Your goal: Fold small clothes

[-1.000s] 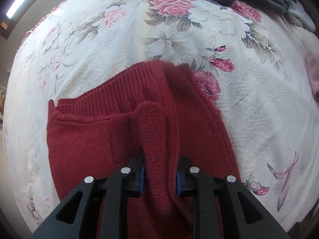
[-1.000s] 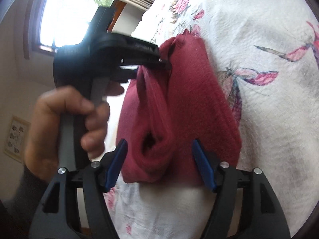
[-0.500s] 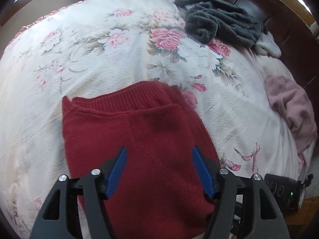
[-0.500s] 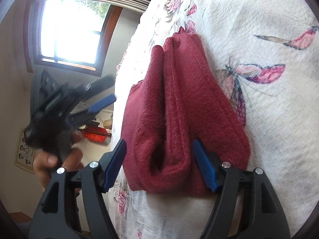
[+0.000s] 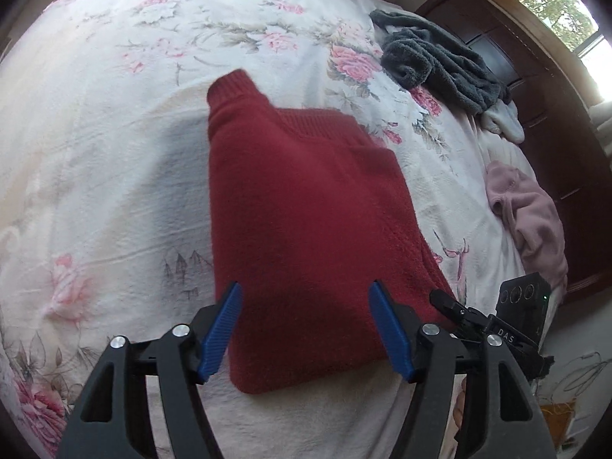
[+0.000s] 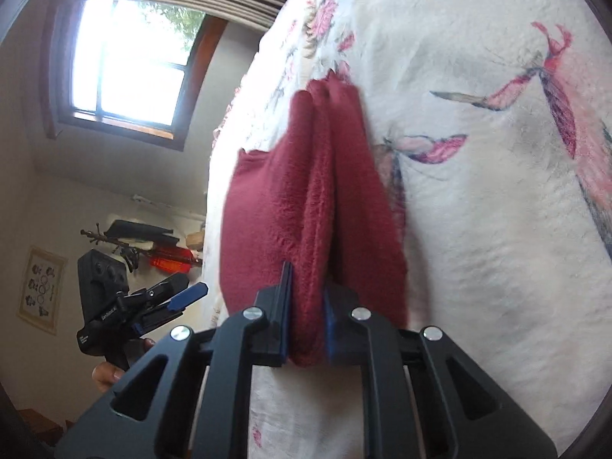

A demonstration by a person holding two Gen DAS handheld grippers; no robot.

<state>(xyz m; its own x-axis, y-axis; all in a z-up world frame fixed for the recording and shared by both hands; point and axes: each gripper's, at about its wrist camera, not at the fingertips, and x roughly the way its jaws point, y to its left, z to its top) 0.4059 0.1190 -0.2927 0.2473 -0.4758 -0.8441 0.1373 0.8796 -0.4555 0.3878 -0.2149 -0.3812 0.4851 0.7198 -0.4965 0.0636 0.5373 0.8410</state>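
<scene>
A folded dark red knit garment [image 5: 306, 206] lies on the floral bedspread [image 5: 114, 114], its ribbed hem at the far end. My left gripper [image 5: 306, 325] hovers open above the garment's near edge, nothing between its blue pads [image 5: 222, 329]. In the right wrist view the same red garment [image 6: 313, 199] is seen edge-on as stacked folds, and my right gripper [image 6: 306, 329] is shut on its near folded edge. The right gripper also shows at the lower right of the left wrist view [image 5: 478, 325]; the left gripper [image 6: 168, 302] appears at the left of the right wrist view, held by a hand.
A dark grey fluffy garment [image 5: 436, 65], a white piece [image 5: 501, 122] and a pink garment [image 5: 528, 214] lie along the bed's right side by a dark wooden headboard [image 5: 543, 88]. A window [image 6: 126, 65] and wall clutter lie beyond the bed edge.
My left gripper let go of the red fold, opened and drew back from the garment. My right gripper, open around the folded edge before, has shut on it.
</scene>
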